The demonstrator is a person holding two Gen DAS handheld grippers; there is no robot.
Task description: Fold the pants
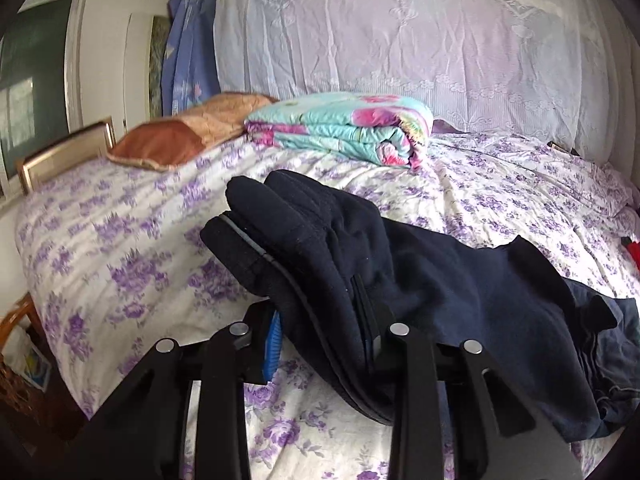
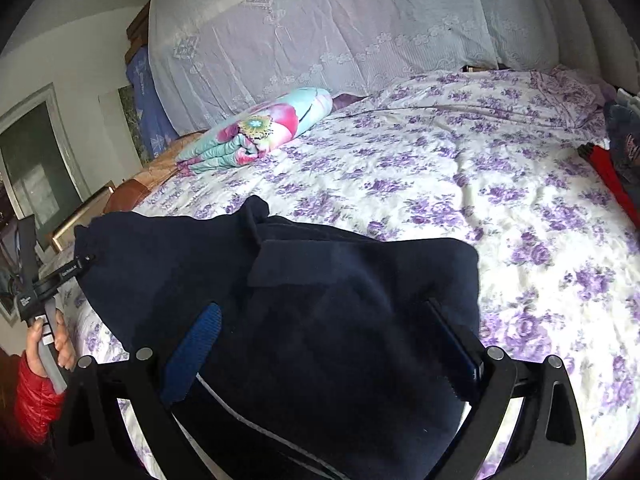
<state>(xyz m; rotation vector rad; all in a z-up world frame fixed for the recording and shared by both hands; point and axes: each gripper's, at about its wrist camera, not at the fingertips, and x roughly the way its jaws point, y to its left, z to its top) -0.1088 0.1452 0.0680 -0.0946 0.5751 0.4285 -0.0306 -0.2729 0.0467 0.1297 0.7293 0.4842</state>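
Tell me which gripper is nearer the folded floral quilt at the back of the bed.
Left, though only slightly. The left gripper, clamping the navy pants, sits almost straight in front of the folded floral quilt. The right gripper faces it further off, to its left.

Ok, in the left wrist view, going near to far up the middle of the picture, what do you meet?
Left gripper shut on the navy pants → purple-flowered bedsheet → folded floral quilt → white lace cover at the back.

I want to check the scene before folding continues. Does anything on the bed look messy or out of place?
Only the dark pants look untidy, bunched and lifted off the floral sheet. The folded quilt lies neat near the headboard. Nothing looks spilled or damaged.
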